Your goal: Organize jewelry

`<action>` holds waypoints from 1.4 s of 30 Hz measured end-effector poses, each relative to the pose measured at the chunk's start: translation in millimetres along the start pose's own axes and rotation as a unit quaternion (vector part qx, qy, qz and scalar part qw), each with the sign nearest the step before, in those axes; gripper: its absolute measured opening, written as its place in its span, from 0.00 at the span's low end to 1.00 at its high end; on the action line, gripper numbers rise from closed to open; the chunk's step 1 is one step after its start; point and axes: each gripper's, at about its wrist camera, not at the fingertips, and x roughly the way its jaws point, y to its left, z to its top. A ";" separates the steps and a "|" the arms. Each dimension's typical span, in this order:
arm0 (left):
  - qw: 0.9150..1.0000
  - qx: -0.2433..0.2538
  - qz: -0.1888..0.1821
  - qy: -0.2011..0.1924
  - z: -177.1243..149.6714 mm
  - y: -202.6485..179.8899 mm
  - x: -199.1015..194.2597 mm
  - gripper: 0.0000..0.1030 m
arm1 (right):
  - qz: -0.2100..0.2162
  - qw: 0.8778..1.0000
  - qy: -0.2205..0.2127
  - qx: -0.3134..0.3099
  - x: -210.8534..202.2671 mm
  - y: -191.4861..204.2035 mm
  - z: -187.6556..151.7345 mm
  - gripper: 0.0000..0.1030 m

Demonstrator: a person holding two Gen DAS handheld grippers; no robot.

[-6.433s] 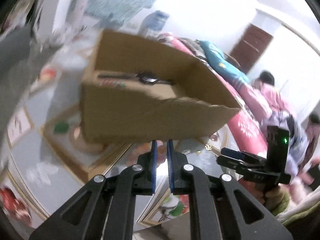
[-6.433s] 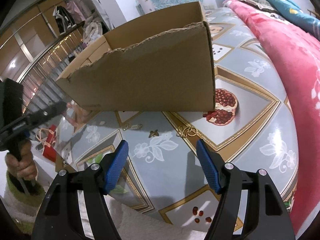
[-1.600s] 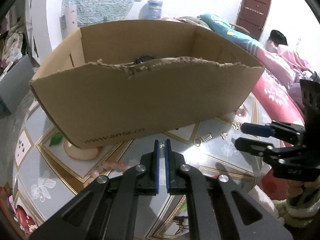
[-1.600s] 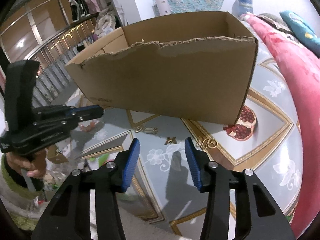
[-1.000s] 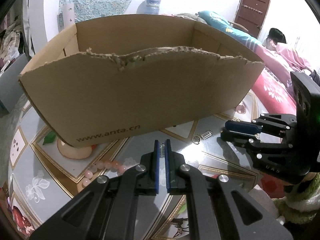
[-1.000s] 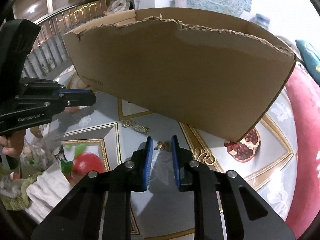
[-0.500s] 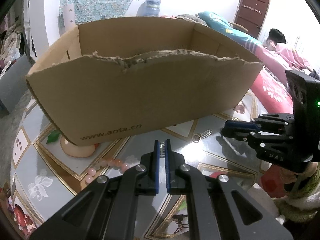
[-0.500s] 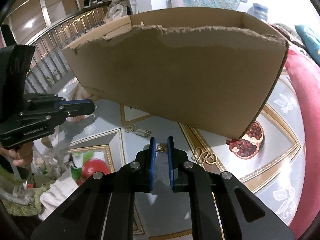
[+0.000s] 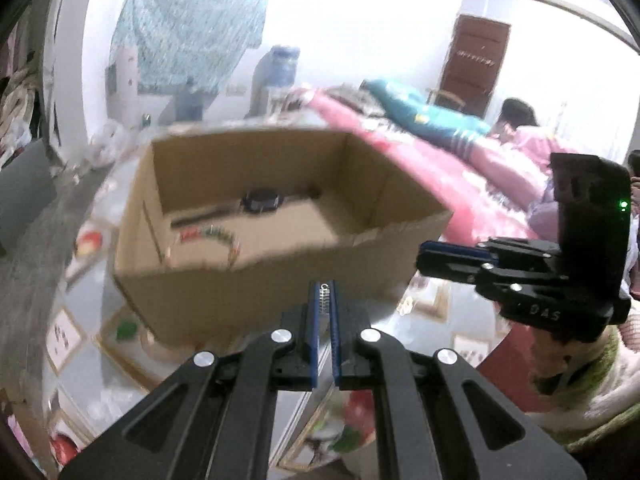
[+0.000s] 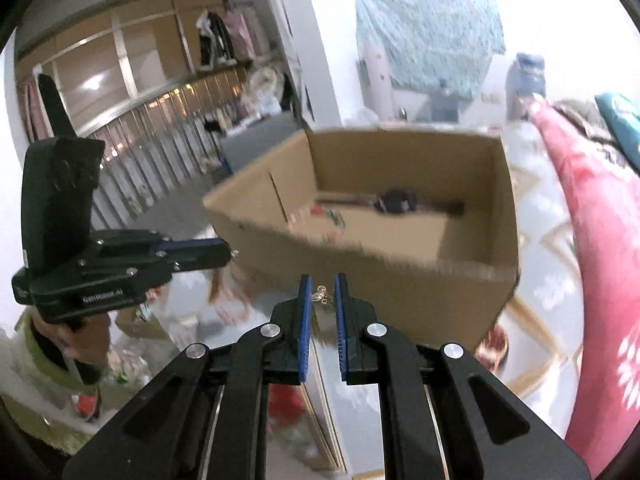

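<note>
An open cardboard box (image 9: 256,300) stands on the patterned table (image 9: 72,336), with a black watch (image 9: 262,200) and a beaded bracelet (image 9: 216,236) on its floor. My left gripper (image 9: 325,286) is shut on a small silver spring-like piece (image 9: 325,300), held just in front of the box's near wall and above its rim. My right gripper (image 10: 323,278) is shut on a small gold butterfly-shaped piece (image 10: 323,295), also near the box (image 10: 420,292) front. Each gripper shows in the other's view: right gripper (image 9: 426,249), left gripper (image 10: 226,254). The watch (image 10: 394,202) shows blurred.
Pink bedding (image 10: 592,240) borders the table on the right. A small gold piece (image 9: 406,304) lies on the table by the box's right corner. A person in pink (image 9: 520,128) sits far back. A railing (image 10: 160,128) runs behind on the left.
The right gripper closed on the gold piece on the table. Both grippers then rose with their pieces, so the box's inside now shows from above its rim.
</note>
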 end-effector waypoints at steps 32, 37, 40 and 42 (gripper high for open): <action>0.994 -0.053 0.074 0.055 92.9 46.0 127.2 0.18 | -0.097 0.990 0.074 0.063 97.0 -54.6 74.3 0.20; 0.996 -0.052 0.069 0.034 88.7 42.7 109.6 0.19 | -0.077 0.994 0.046 0.068 79.0 -52.8 75.2 0.22; 0.997 -0.049 0.062 0.009 82.7 39.5 90.1 0.20 | -0.058 0.996 0.026 0.067 63.1 -49.5 72.3 0.23; 0.998 -0.045 0.052 -0.010 77.3 36.5 74.1 0.21 | -0.043 0.997 0.013 0.063 52.1 -46.9 70.2 0.24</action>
